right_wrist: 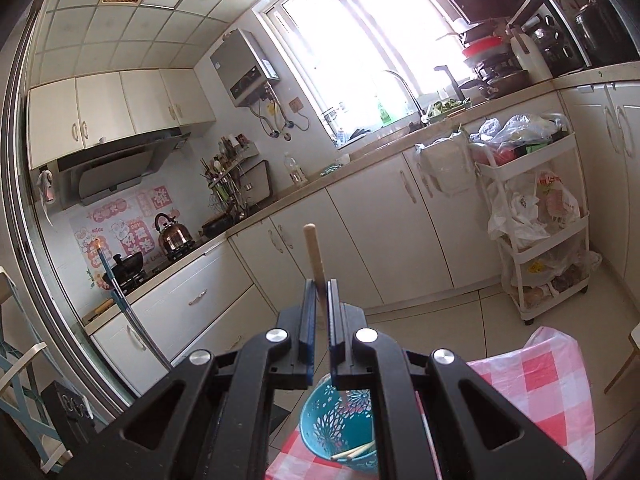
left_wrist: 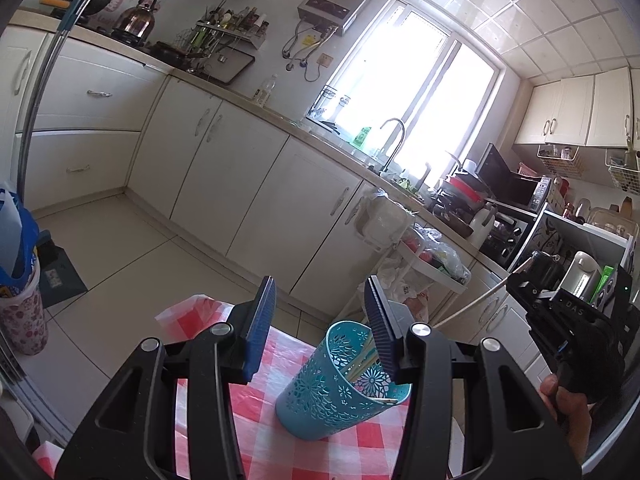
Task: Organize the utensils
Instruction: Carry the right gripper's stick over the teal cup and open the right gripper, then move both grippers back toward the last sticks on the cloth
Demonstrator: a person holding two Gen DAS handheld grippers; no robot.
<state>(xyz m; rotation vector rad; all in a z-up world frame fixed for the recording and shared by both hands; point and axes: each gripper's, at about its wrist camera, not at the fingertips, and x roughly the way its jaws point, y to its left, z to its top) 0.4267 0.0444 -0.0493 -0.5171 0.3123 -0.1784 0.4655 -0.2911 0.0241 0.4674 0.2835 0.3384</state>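
Wooden utensil [right_wrist: 313, 255] in right gripper [right_wrist: 319, 312]

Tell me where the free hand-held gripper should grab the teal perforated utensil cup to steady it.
Grip the teal perforated plastic utensil cup across its lower wall, from the left hand-held gripper side. It stands tilted on the checked tablecloth, chopsticks filling the mouth.

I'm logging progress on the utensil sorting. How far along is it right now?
Partly done: several chopsticks already sit in the teal holder on the checkered tablecloth. In hand: the right claw is shut on a wooden utensil above the holder. Left: dropping it in. The left claw is open, holding nothing.
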